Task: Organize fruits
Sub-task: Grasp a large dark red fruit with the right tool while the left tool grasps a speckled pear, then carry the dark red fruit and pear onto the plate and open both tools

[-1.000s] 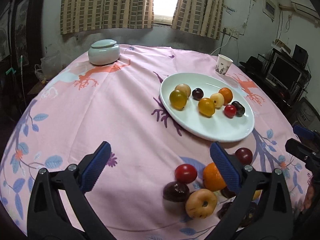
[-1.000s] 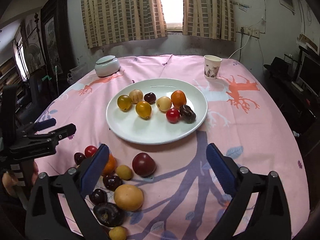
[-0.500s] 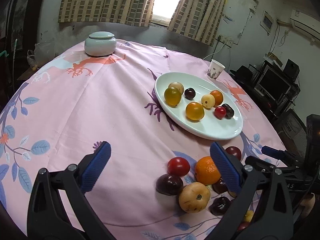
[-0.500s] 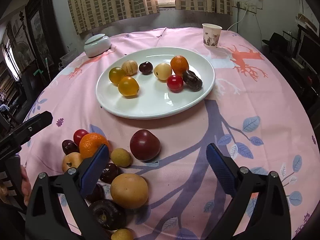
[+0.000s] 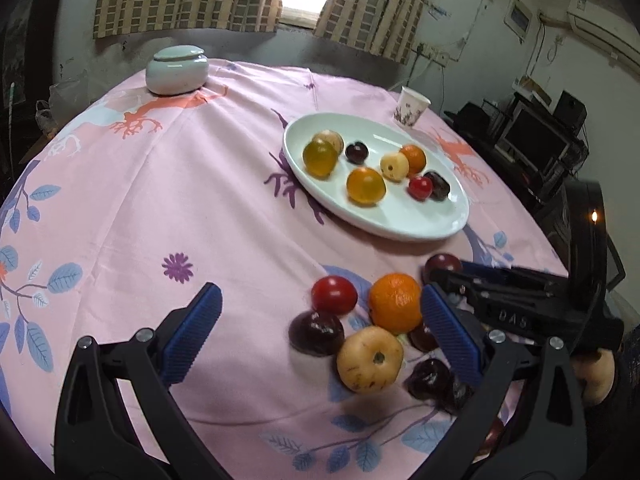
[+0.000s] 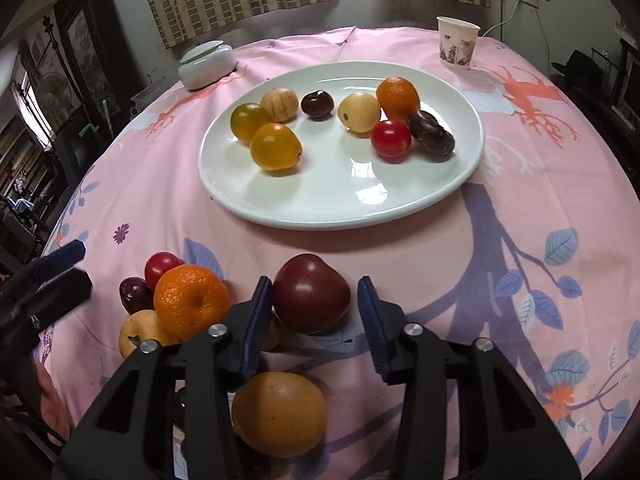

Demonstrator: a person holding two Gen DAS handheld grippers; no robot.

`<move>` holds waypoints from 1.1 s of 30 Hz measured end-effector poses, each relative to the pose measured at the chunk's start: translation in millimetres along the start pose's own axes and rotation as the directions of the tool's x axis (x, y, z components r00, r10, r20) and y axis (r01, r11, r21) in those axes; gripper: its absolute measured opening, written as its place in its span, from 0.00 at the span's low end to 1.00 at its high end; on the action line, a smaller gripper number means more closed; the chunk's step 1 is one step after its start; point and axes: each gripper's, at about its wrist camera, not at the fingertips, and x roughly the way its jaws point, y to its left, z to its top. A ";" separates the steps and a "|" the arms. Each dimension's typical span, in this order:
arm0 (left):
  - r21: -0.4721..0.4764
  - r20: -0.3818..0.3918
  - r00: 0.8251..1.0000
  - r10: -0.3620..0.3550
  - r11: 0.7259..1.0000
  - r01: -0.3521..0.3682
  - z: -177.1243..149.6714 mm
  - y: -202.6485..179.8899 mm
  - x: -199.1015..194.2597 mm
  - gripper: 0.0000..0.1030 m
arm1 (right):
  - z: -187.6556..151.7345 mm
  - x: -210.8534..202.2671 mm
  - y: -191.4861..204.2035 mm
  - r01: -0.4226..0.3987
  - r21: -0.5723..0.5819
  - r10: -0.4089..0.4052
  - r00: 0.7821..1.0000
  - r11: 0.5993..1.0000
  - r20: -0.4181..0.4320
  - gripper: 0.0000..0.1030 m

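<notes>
Right tongs (image 6: 314, 310) are sitting with their blue fingers spread on both sides of a big dark red plum (image 6: 311, 299). The left finger is right beside the plum, maybe touching it; the right finger is a little apart, so nothing is being pinched. A round yellow-brown fruit (image 6: 279, 413) is lying under the tongs, close to the camera. An orange (image 6: 191, 301) is crowding in on the left, with a red cherry tomato (image 6: 161, 267), a small dark plum (image 6: 135, 294) and a pale yellow fruit (image 6: 138, 332) packed around it.

Left tongs (image 5: 316, 334) are hanging spread wide over the pink tablecloth (image 5: 180, 184), holding nothing. Their right finger is covering part of the fruit pile.

Farther back, a white plate (image 6: 340, 204) is holding eight small fruits. Behind it a paper cup (image 6: 457, 42) is standing on the right and a pale lidded jar (image 6: 207, 64) is sitting on the left.
</notes>
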 end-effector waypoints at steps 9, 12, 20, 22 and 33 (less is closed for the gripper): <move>0.066 -0.116 0.993 -0.018 0.998 0.026 -19.8 -12.3 11.0 0.98 | -2.4 -8.9 -12.7 -0.061 0.067 0.061 0.998 0.996 -0.002 0.38; 0.093 -0.151 0.988 0.003 0.996 0.011 -25.0 -17.6 17.5 0.98 | -3.4 -17.9 -18.4 -0.035 0.071 0.034 0.999 0.997 0.019 0.38; 0.110 -0.190 0.980 0.060 0.993 -0.039 -29.5 -22.9 33.6 0.80 | -7.7 -19.6 -36.8 -0.083 0.133 0.080 0.996 0.988 0.028 0.38; 0.112 -0.187 0.980 0.060 0.993 -0.040 -28.3 -25.8 34.7 0.74 | -8.1 -20.9 -37.3 -0.097 0.133 0.093 0.995 0.986 0.034 0.38; 0.107 -0.175 0.981 0.089 0.992 -0.071 -31.2 -40.5 35.1 0.52 | -11.7 -36.4 -35.9 -0.089 0.099 0.082 0.994 0.991 0.075 0.38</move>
